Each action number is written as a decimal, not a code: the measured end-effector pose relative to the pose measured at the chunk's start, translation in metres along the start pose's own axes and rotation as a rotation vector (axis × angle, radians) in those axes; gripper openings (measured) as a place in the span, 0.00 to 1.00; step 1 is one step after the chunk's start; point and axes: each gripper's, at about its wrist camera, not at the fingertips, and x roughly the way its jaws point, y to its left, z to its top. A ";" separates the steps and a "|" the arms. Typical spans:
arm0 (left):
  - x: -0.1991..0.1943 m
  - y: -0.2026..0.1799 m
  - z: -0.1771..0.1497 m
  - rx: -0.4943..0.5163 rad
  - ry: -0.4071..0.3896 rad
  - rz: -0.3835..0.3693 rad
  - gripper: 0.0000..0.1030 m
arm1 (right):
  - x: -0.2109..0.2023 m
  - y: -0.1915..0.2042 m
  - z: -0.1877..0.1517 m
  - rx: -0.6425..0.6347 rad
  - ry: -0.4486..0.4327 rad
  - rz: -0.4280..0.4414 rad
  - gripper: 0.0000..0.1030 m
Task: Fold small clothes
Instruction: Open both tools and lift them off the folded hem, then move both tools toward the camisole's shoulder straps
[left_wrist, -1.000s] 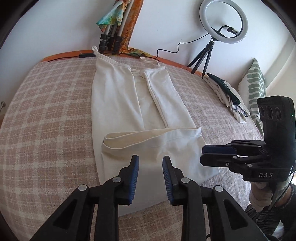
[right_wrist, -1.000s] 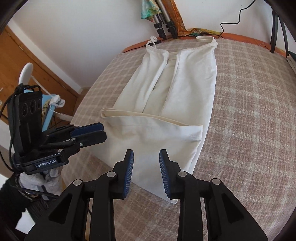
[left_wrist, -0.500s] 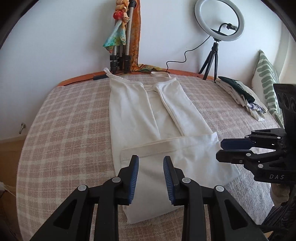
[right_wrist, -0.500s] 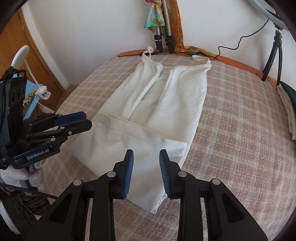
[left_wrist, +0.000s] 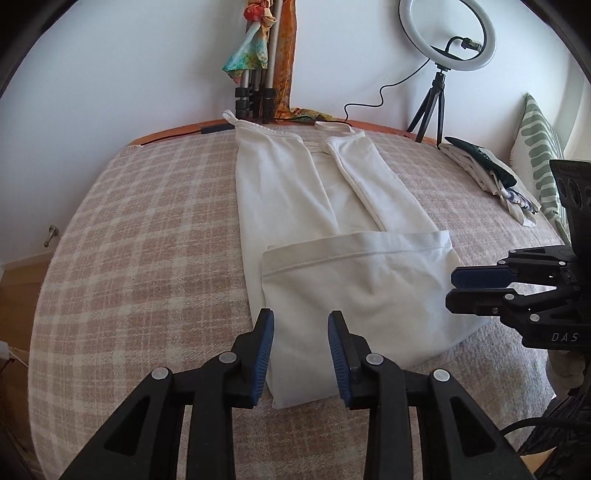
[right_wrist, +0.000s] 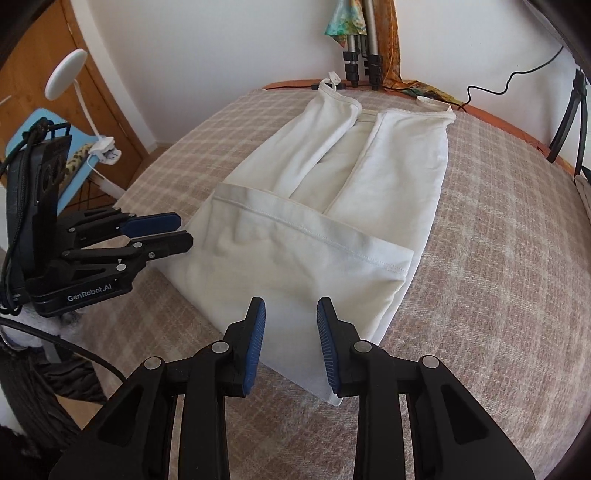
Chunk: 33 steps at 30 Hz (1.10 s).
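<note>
A cream strappy garment lies flat on the checked bed cover, its sides folded in lengthwise and its bottom part folded up over the middle. It also shows in the right wrist view. My left gripper is open and empty, above the near edge of the fold. My right gripper is open and empty, above the near edge too. Each gripper shows in the other's view, the right gripper beside the fold's right corner and the left gripper beside its left edge.
A ring light on a tripod stands at the back right. Folded clothes and a striped pillow lie at the right. Tripod legs with a scarf lean on the wall. A lamp and wooden door are left of the bed.
Both grippers have drawn back and up from the folded garment, staying open. The garment lies as it was, with its bottom part folded up.
</note>
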 end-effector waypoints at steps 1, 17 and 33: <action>0.001 -0.003 0.006 0.001 -0.007 -0.015 0.29 | 0.000 -0.001 0.004 0.013 -0.004 0.000 0.26; 0.015 0.042 0.056 -0.060 -0.012 0.063 0.36 | -0.013 -0.050 0.030 0.108 -0.052 -0.149 0.27; 0.078 0.104 0.156 -0.128 -0.018 -0.076 0.46 | 0.020 -0.165 0.108 0.247 -0.088 -0.018 0.42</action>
